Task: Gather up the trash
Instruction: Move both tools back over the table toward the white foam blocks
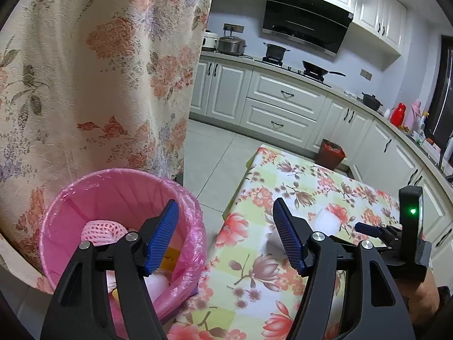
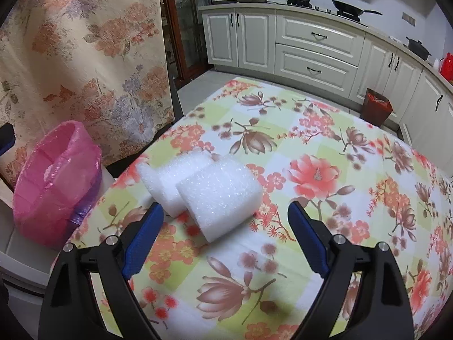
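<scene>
A pink bin point(image 1: 85, 198) lined with a pink bag stands left of the table; it holds a pink foam net point(image 1: 103, 231) and other scraps. It also shows in the right wrist view point(image 2: 53, 181). My left gripper point(image 1: 226, 235) is open and empty, above the gap between bin and table. White foam wrap pieces point(image 2: 209, 189) lie on the floral tablecloth point(image 2: 325, 170), just ahead of my right gripper point(image 2: 225, 229), which is open and empty. The foam point(image 1: 327, 221) and the right gripper point(image 1: 376, 231) also show in the left wrist view.
A floral curtain point(image 1: 99, 70) hangs behind the bin. Kitchen cabinets point(image 1: 277, 104) with pots and a pan line the back and right. A dark red bin point(image 2: 376, 107) stands on the floor beyond the table.
</scene>
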Tool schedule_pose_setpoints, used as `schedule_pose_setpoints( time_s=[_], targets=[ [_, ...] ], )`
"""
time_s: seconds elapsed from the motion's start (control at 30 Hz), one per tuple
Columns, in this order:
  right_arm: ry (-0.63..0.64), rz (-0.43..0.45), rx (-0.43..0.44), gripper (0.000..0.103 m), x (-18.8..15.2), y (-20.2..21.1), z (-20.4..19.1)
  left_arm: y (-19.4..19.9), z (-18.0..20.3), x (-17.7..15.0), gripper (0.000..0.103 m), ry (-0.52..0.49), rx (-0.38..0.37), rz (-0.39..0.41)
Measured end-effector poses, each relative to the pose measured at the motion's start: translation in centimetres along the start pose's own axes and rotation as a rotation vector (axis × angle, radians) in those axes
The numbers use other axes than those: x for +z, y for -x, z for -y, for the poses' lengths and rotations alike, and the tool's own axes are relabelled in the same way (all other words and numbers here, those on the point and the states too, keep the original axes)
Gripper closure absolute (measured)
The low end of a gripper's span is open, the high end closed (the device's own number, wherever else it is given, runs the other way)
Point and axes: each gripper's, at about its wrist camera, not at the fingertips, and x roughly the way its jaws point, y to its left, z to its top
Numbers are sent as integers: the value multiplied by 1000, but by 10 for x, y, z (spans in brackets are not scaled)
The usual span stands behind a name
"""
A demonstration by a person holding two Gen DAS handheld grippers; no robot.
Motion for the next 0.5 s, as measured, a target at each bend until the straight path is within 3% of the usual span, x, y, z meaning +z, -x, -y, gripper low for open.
schedule_pose_setpoints(
  time_s=[0.5],
  targets=[
    [286,4,17,12,6,-27,0,-27,14,-7,40,-26,8,-54]
  ],
)
